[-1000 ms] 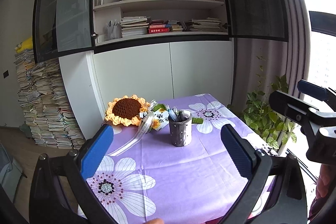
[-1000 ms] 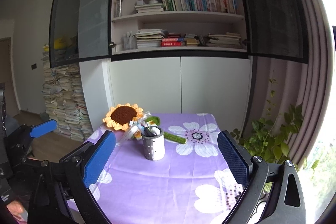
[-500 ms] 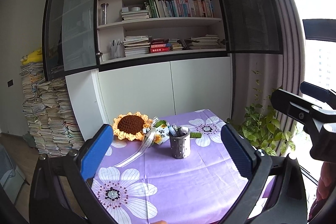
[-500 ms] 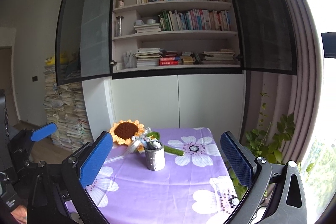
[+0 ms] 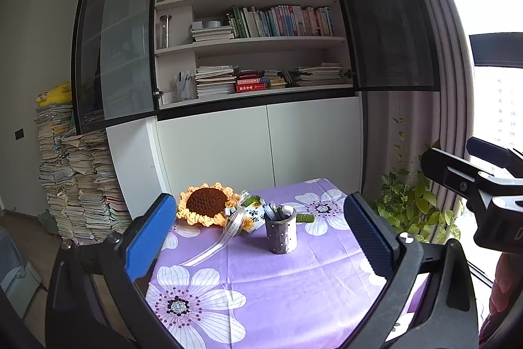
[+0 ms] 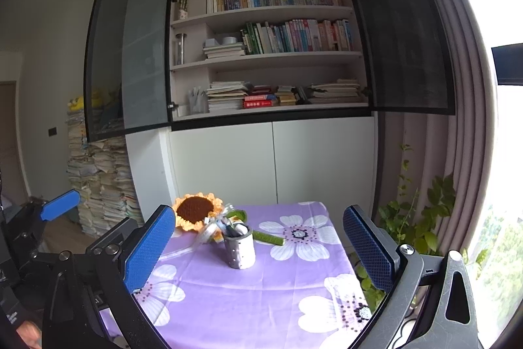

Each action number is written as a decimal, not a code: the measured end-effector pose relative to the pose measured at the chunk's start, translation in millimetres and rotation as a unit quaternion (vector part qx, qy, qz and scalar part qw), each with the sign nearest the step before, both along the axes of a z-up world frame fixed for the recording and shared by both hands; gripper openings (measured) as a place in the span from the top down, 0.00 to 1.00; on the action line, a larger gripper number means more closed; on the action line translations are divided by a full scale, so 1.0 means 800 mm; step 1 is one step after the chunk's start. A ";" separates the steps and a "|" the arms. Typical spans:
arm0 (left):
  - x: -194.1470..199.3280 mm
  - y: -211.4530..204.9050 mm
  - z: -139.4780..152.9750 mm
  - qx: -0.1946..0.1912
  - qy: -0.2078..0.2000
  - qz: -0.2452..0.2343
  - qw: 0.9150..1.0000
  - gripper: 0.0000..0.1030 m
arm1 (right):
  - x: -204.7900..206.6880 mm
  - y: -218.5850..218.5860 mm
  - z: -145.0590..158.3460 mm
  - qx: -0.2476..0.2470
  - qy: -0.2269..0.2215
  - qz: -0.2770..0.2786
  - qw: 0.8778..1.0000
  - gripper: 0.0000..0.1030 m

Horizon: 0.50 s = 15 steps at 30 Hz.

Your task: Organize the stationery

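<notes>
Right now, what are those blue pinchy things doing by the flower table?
A person holds a gripper in each hand. The left gripper and right gripper are both open and empty, held back from the table, touching nothing. The right one's jaws have just been opening. On the purple cloth stands a grey pen cup with pens in it, beside a crocheted sunflower.

Ahead of the left hand-held gripper (image 5: 258,237), a pen holder (image 5: 280,231) is standing on the worktop (image 5: 294,283), with pens sitting in it. A crocheted sunflower (image 5: 206,207) is lying beyond it to the left. A bookcase (image 5: 255,54) is rising behind the worktop, and a plant (image 5: 412,211) is standing to the right.
</notes>
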<state>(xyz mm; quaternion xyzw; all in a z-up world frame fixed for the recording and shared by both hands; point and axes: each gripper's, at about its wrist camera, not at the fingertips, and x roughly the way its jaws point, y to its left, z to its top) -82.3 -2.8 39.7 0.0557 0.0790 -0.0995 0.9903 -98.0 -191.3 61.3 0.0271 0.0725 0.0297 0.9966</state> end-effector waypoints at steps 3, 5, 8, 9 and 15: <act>0.000 -0.001 0.000 0.000 0.000 0.001 1.000 0.01 | 0.001 -0.002 0.000 0.002 0.001 0.000 1.000 0.01; 0.000 -0.001 0.000 0.000 0.001 -0.001 1.000 0.01 | 0.001 -0.002 -0.001 0.002 0.000 0.000 1.000 0.01; -0.001 -0.001 -0.001 -0.001 0.000 -0.002 1.000 0.01 | 0.001 -0.002 -0.001 0.001 0.001 0.000 1.000 0.01; -0.001 -0.001 -0.001 -0.001 -0.001 -0.002 1.000 0.01 | 0.001 -0.002 -0.001 0.001 0.001 0.000 1.000 0.01; -0.003 -0.002 -0.002 0.001 0.000 -0.003 1.000 0.01 | 0.001 -0.002 -0.001 0.001 0.001 0.000 1.000 0.01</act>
